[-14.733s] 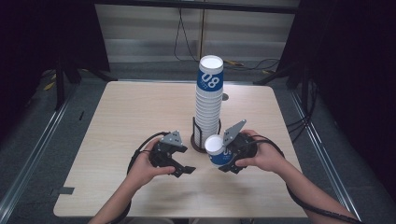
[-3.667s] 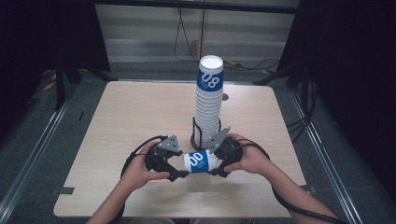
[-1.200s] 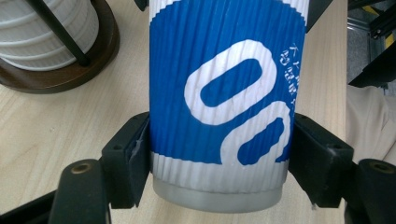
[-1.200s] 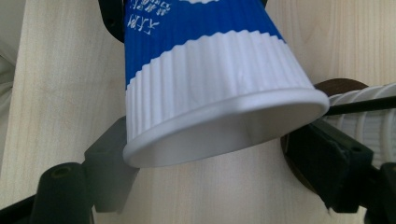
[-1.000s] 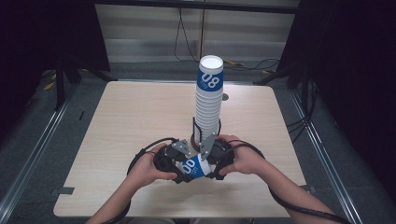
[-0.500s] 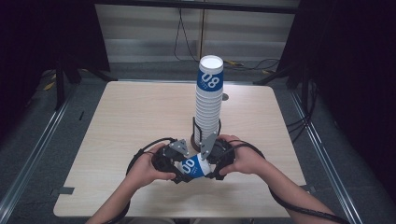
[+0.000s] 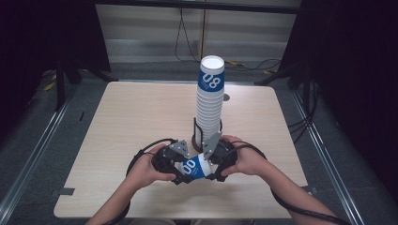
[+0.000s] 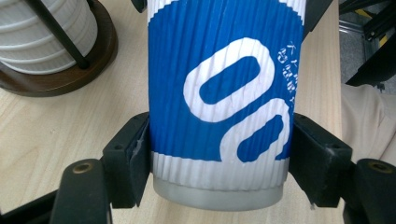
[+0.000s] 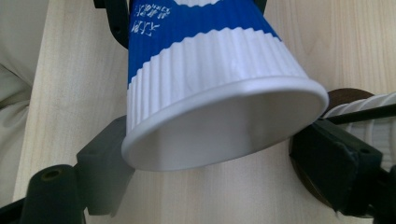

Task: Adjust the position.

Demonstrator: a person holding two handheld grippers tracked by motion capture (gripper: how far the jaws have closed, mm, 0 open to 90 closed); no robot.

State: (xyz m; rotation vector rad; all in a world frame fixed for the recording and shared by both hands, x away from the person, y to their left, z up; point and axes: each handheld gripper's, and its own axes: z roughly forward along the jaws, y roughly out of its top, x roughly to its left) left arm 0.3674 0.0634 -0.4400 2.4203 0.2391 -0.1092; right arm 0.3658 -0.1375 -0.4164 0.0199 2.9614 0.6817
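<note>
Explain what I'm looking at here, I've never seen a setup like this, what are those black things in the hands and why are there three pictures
A person at a wooden table holds a hand-operated clamp in each hand: the left gripper and the right gripper. One picture looks down from above; the other two come from cameras riding on each gripper. On the table stands a tall stack of cups in a holder. Between the grippers lies a single blue and white paper cup on its side. The left gripper's jaws clamp its base end; the right gripper's jaws flank its open rim, but whether they press it is unclear.
</note>
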